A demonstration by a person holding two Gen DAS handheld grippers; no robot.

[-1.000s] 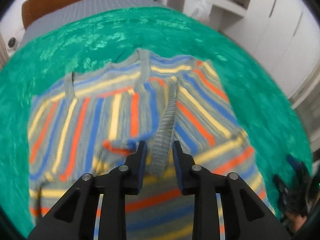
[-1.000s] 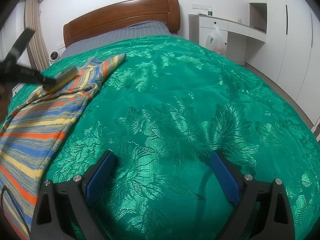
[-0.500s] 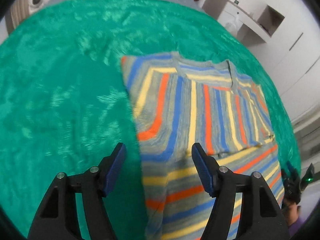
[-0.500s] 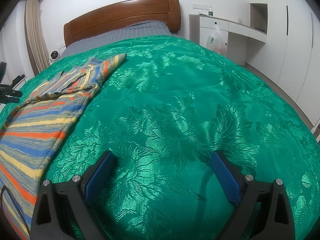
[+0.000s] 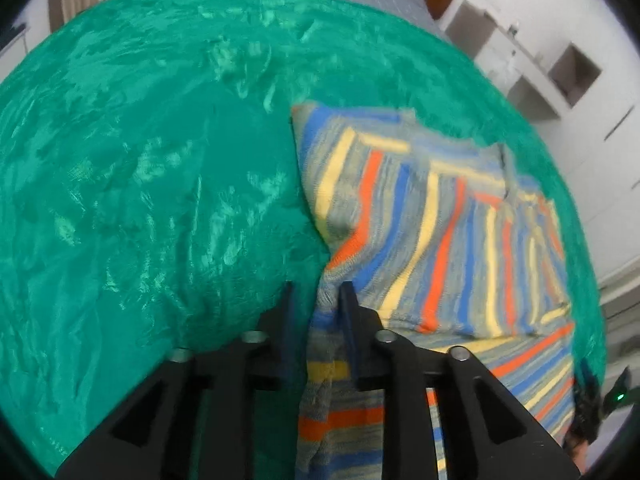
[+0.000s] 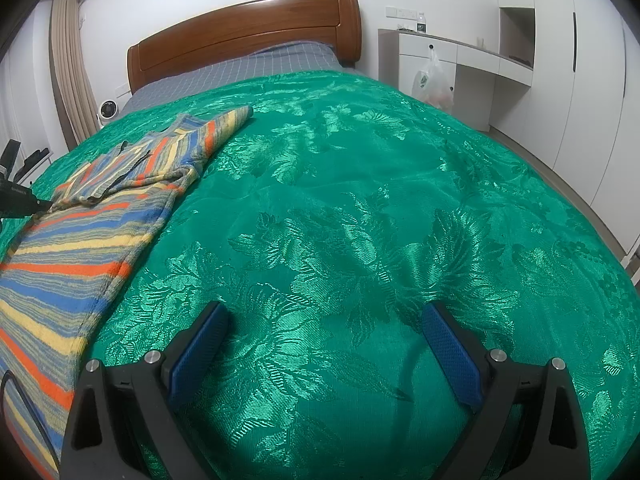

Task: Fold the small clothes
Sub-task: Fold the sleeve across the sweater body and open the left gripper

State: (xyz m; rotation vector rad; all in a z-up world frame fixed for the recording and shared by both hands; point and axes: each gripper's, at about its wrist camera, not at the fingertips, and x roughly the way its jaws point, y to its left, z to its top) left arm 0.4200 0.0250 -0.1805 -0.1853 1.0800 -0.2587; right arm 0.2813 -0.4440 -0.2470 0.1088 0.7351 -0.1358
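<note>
— Striped sweater: where does it lie?
— On the green bedspread, spread ahead and right of the left gripper.
— And that gripper?
— Its jaws have just been closing, pinching the sweater's near edge. The right gripper gapes wide over bare bedspread, sweater off to its left.

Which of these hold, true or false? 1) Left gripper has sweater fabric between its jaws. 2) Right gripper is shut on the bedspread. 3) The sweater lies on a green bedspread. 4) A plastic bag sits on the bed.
1) True: the left gripper straddles the striped sweater's edge.
2) False: the right gripper is open and empty over the green bedspread.
3) True.
4) False: the plastic bag hangs at the white cabinet.
</note>
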